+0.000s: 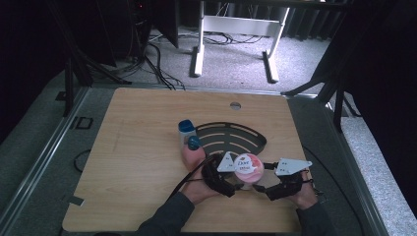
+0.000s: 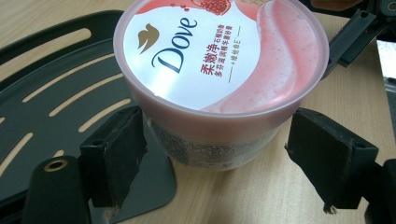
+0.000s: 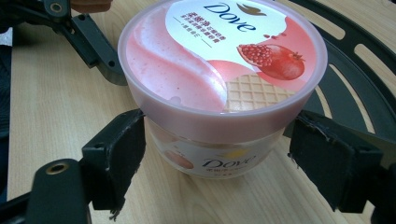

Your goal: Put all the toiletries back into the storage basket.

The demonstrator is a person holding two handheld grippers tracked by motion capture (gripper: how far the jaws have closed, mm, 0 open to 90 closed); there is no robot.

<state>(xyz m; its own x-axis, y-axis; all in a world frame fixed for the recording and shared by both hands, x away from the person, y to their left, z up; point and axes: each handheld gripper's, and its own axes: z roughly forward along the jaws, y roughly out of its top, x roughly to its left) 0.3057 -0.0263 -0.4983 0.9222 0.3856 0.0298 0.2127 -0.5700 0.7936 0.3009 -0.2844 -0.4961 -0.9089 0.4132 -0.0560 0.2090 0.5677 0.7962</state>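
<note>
The pink Dove jar (image 1: 247, 169) stands upright on the wooden table (image 1: 147, 147) at about six o'clock from the black slotted tray (image 1: 231, 137), just at the tray's near edge, and it sits squarely between the two tools: the left gripper (image 1: 231, 189) reaches in from roughly eight o'clock of the jar and the right gripper (image 1: 263, 189) from roughly four o'clock, so both are about equally near. In the left gripper view the jar (image 2: 219, 79) fills the gap between the two black jaws, which are spread wider than its body; the left-hand pad looks to be touching or nearly touching the wall under the lid, while a clear gap shows at the other pad. The right gripper view shows much the same: the jar (image 3: 219, 84) is centred at twelve o'clock from the jaws, the jaws are parted, one pad is at the lid's rim and the other stands just off it. Neither tool is clamped on it. The jar's axis is vertical, so any squeeze would, I judge, have to come across its round side below the lid. It is a squat round tub with a broad, translucent pink lid carrying a white label, a pomegranate picture and a waffle pattern; the clear lower body shows pink contents. A pink bottle with a blue cap (image 1: 193, 150) and a small blue-topped container (image 1: 187, 130) stand at ten to eleven o'clock of the jar, beside the tray's left edge.
</note>
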